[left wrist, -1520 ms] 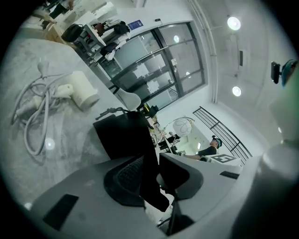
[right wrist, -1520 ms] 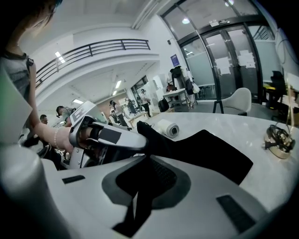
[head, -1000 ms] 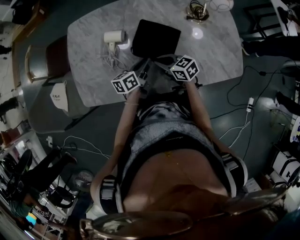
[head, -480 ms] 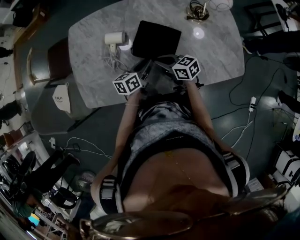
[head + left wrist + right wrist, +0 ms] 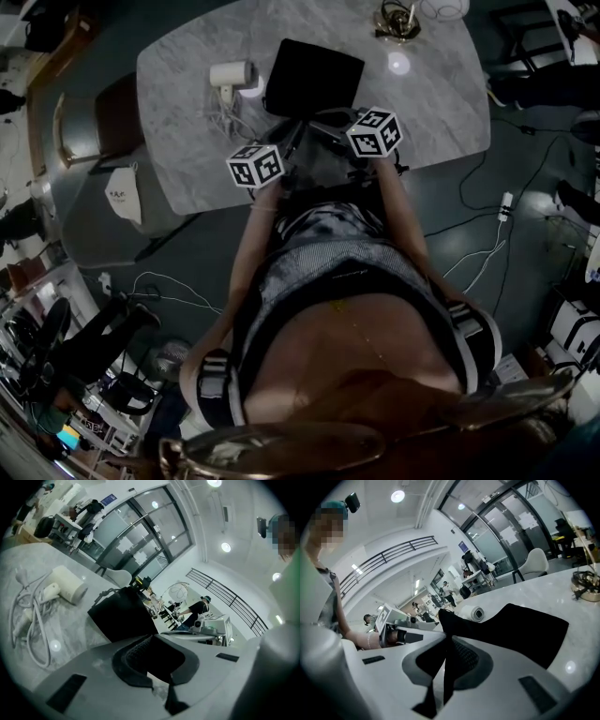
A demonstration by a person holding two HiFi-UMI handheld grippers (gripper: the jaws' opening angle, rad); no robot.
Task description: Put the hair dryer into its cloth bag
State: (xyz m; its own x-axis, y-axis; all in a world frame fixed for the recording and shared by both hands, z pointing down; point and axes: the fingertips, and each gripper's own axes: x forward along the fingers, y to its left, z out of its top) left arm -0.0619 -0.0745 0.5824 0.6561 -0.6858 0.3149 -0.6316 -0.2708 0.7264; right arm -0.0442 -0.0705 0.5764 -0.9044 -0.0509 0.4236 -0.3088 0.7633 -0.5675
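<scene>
The black cloth bag [image 5: 314, 80] lies flat on the marble table [image 5: 187, 141]. The white hair dryer [image 5: 230, 75] lies to its left with its cord [image 5: 223, 117] loose beside it. Both grippers sit at the bag's near edge. My left gripper [image 5: 292, 141] has just been closing and now stands shut, with the bag's edge [image 5: 123, 613] at its tips [image 5: 153, 637]. The dryer [image 5: 65, 584] lies to the left in that view. My right gripper [image 5: 330, 127] is shut on the bag's rim, and a strip of black cloth [image 5: 446, 667] runs between its jaws. The bag [image 5: 525, 630] spreads out beyond them.
A metal ornament [image 5: 396, 21] stands at the table's far edge, also seen in the right gripper view [image 5: 586, 583]. A chair [image 5: 98, 122] stands left of the table with a white bag [image 5: 120, 192] near it. Cables [image 5: 487, 234] trail over the floor at right.
</scene>
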